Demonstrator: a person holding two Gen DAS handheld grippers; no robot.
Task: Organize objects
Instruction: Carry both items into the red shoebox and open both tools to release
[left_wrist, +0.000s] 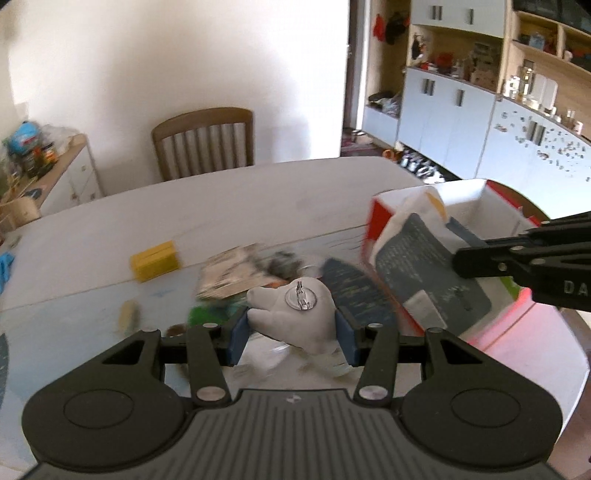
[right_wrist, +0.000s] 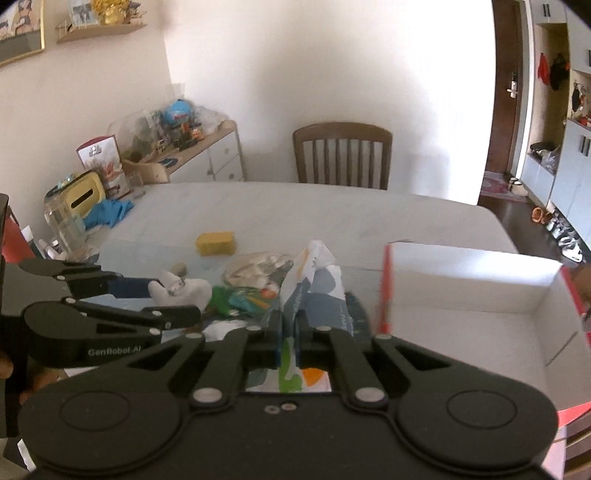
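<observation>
My left gripper (left_wrist: 291, 330) clamps a soft grey plush toy with a metal clip (left_wrist: 291, 314) above the cluttered white table (left_wrist: 221, 199). My right gripper (right_wrist: 289, 345) pinches a crinkled printed plastic packet (right_wrist: 314, 280) beside the open red-and-white cardboard box (right_wrist: 469, 280).

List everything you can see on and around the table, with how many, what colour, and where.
plush toy: one, white, in left gripper
paper packet: one, white and grey-blue, in right gripper
box: one, white inside, red outside, open, table's right
yellow block: one, mid-table
clutter pile: several, mixed, table centre
blue gloves: table's left edge
chair: one, brown, behind table
table: one, white
left gripper: black, gripping
right gripper: black, shut
</observation>
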